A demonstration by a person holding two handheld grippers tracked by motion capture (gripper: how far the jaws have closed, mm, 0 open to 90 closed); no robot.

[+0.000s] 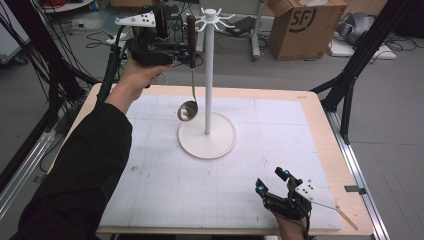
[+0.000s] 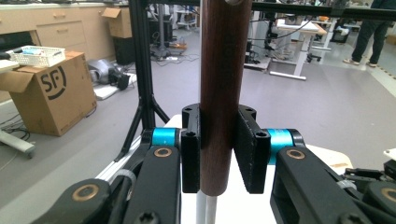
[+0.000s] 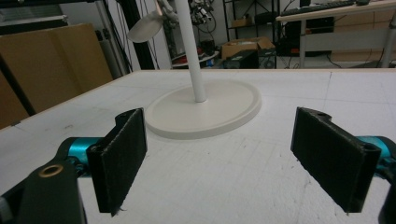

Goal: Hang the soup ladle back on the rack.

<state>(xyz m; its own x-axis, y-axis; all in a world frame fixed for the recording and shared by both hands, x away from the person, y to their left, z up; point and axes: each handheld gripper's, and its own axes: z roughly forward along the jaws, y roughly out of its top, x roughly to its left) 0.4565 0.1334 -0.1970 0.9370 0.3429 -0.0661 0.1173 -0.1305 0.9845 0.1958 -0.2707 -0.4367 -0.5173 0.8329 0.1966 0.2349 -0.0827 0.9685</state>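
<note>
the left gripper [image 1: 186, 54] is raised beside the top of the white stand [image 1: 208, 75], its jaws clamped on the dark wooden handle of the ladle [image 1: 191, 65]; the ladle hangs upright, its steel bowl just above the stand's round base. the right gripper [image 1: 274, 181] sits low near the table's [image 1: 320, 115] front edge, jaws spread wide with nothing between them.

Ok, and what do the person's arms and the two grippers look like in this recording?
Both grippers are black, each with two flat black jaws mounted on bright blue cylinders and brass-coloured pivot rivets. The left gripper and the right gripper each carry a grey three-cornered plate with dark dots on top. A dark cable trails from the left one. The left arm wears a black long sleeve.
</note>
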